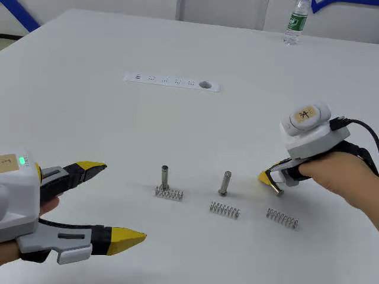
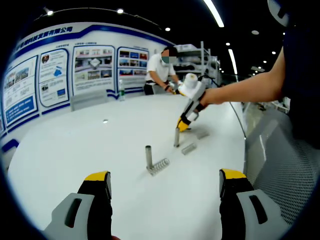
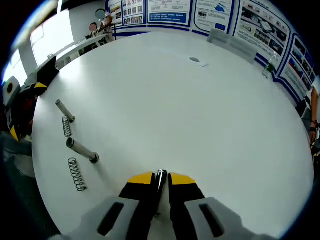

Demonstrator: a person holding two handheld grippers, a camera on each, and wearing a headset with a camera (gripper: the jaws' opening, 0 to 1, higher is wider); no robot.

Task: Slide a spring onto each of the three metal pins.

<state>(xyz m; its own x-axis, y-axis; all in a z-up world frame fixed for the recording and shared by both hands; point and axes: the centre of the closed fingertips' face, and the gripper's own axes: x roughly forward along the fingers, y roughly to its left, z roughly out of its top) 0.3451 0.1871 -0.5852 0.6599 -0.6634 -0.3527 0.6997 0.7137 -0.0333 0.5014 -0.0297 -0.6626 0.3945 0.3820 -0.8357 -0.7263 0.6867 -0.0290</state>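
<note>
Pin number three lies clamped between the closed fingers of the right gripper. It is held low over the bench, just right of the middle pin, probably so its shaft comes free for a spring. It looks tilted in the grip, though how much I cannot tell. The left gripper hovers well left of the middle pin with its fingers spread wide and nothing between them, seemingly ready to fetch a spring.

The middle pin stands upright on its broad foot, and so does the left pin beside it; standing, each offers an open top for a spring. No spring is on any pin yet. The centre spring lies flat just in front of the middle pin, the left spring rests at the left pin's foot, and the right spring lies to the right, below the held pin, so each pin has its partner close by.

Beyond the middle pin lies a white power strip, and further back stands a bottle with a green label, too small to read. An orange sticker on the right gripper carries a mark I cannot make out. Wall posters under a blue headline show print too fine to read.
</note>
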